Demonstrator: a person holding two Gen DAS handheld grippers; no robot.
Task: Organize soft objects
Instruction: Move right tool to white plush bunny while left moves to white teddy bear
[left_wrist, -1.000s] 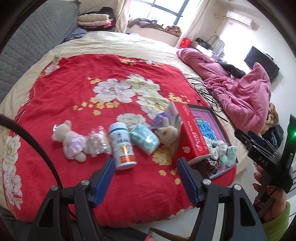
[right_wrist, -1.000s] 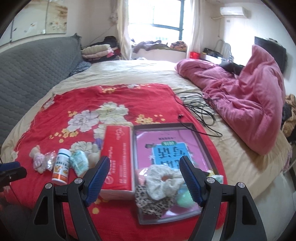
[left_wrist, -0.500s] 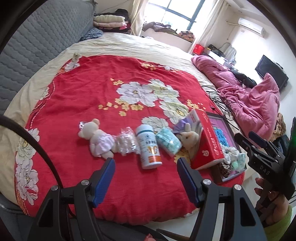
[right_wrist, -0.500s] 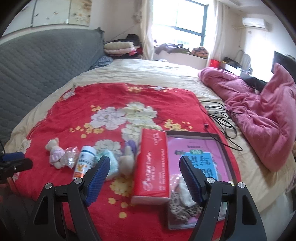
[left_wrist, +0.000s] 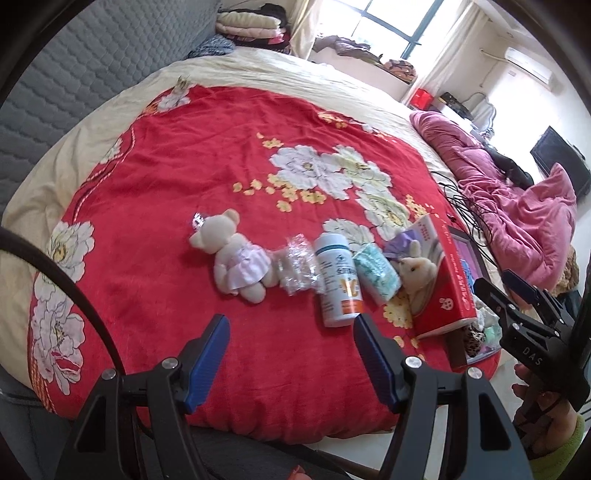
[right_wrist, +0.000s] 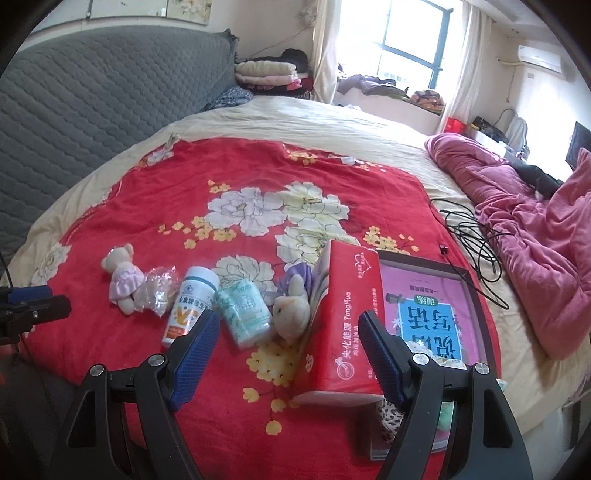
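1. Bear in pink dress (left_wrist: 240, 260) lies on the red blanket (left_wrist: 184, 177), leftmost in a row: crinkly bag (left_wrist: 295, 264), bottle (left_wrist: 338, 280), tissue pack (left_wrist: 376, 273), rabbit toy (left_wrist: 417, 271).
2. Left gripper (left_wrist: 291, 354) spread, empty, short of the row.
3. Right gripper (right_wrist: 288, 350) spread, empty, near the red box (right_wrist: 343, 325).
4. Judgement: descend squarely on the bear's torso, clear of the bag.

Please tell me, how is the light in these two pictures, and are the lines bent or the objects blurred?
Right wrist view: the window is overexposed, glare washes out the wall around it. Left wrist view: the window is also bright; the bed bulges like a dome, with dark corners. Both views: the teddy bear and white bottle look only slightly soft; shadows are faint.
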